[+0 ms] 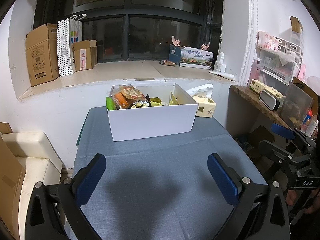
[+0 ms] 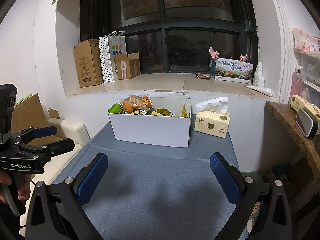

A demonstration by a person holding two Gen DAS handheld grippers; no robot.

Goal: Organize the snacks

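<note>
Both grippers hover level over the blue tablecloth [image 1: 160,160], the left gripper [image 1: 156,172] and right gripper [image 2: 159,172] each spread wide and holding nothing. The white box [image 2: 152,128] of snacks [image 2: 138,104] sits at the table's far end, a tissue pack [image 2: 212,124] just beside it. "GenRobot.AI" and "DAS" show on the tools; snack labels are too small to read.

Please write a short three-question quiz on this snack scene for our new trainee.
1. True or false: both the left tool and the right tool are open and hold nothing.
2. What stands beside the white box, on its right?
A. tissue pack
B. kettle
C. bowl
3. Where are the snack packets now?

Key:
1. True.
2. A, the tissue pack.
3. Inside the white box, piled mostly at its left end.
</note>
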